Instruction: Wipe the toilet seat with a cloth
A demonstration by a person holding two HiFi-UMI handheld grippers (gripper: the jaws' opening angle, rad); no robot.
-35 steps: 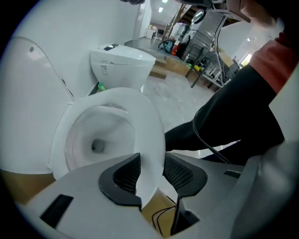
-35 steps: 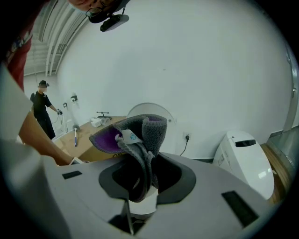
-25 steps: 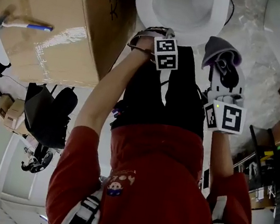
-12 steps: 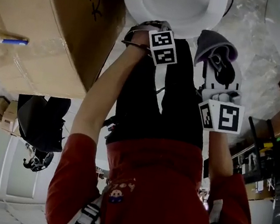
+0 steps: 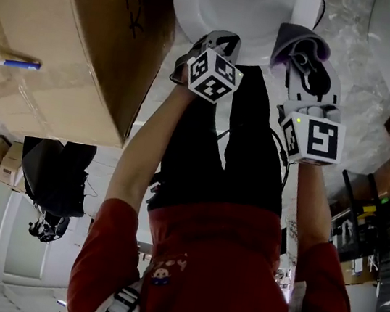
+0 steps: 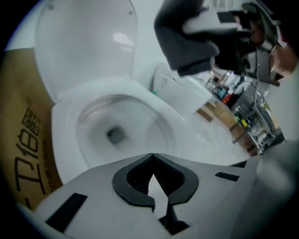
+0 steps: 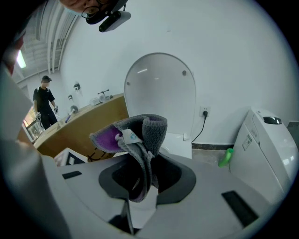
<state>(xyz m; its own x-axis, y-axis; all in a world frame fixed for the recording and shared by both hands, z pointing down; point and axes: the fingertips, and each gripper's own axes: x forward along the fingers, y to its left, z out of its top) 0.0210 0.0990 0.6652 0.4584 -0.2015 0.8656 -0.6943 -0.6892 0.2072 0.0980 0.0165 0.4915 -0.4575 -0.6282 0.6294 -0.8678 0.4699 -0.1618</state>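
Observation:
The white toilet stands at the top of the head view with its lid raised behind the seat rim. My left gripper hovers over the front of the bowl. It is shut, and nothing is between its jaws. In the head view the left gripper is at the rim's front edge. My right gripper is shut on a bunched grey and purple cloth. It holds the cloth in the air beside the bowl's right side, not touching the seat.
A large cardboard box stands close on the toilet's left, with a blue and white tool lying on it. A second white unit stands to the right, with a green bottle and a wall socket with a cable beside it. A person stands far off.
The left gripper has rolled, so its marker cube now shows cornerwise, and it has shifted a little right along the rim. The right gripper with the cloth has risen slightly.

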